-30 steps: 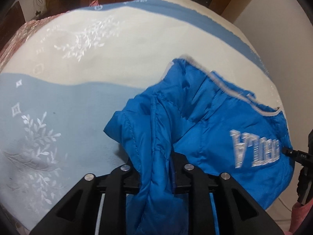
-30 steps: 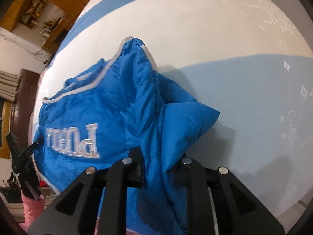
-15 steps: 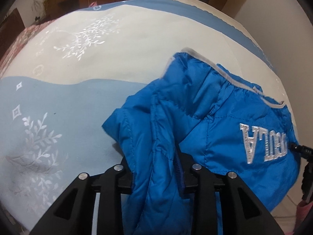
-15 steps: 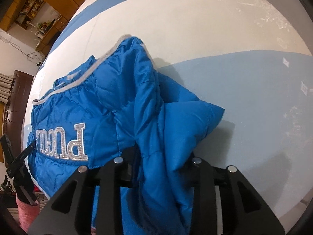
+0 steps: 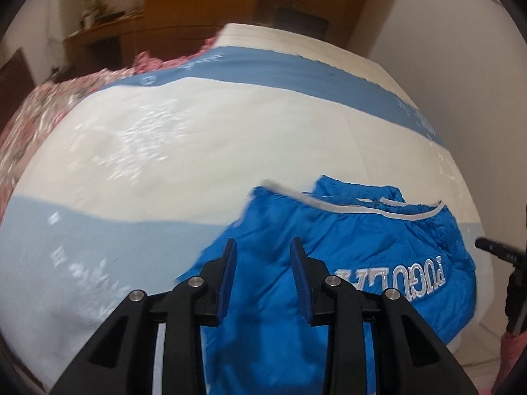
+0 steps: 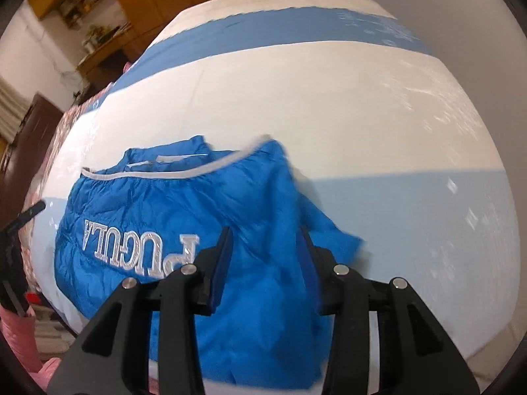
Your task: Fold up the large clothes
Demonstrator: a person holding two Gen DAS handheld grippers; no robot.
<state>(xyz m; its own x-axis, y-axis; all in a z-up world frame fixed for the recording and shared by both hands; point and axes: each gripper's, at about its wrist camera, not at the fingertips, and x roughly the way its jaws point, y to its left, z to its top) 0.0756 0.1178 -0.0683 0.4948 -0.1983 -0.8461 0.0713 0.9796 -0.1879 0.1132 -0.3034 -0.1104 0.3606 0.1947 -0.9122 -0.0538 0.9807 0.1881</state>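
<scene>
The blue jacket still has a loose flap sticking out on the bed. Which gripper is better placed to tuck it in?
Probably the right gripper: the flap of the jacket lies just beside its open fingers, with nothing between them.

Soft, even indoor light fills both fisheye views, which bulge strongly and darken to black at the corners, while motion blur smears the bedspread [image 5: 184, 151] pattern and the blue jacket [image 6: 184, 204] edges, and only a faint shadow lies beside the jacket's right fold.
</scene>
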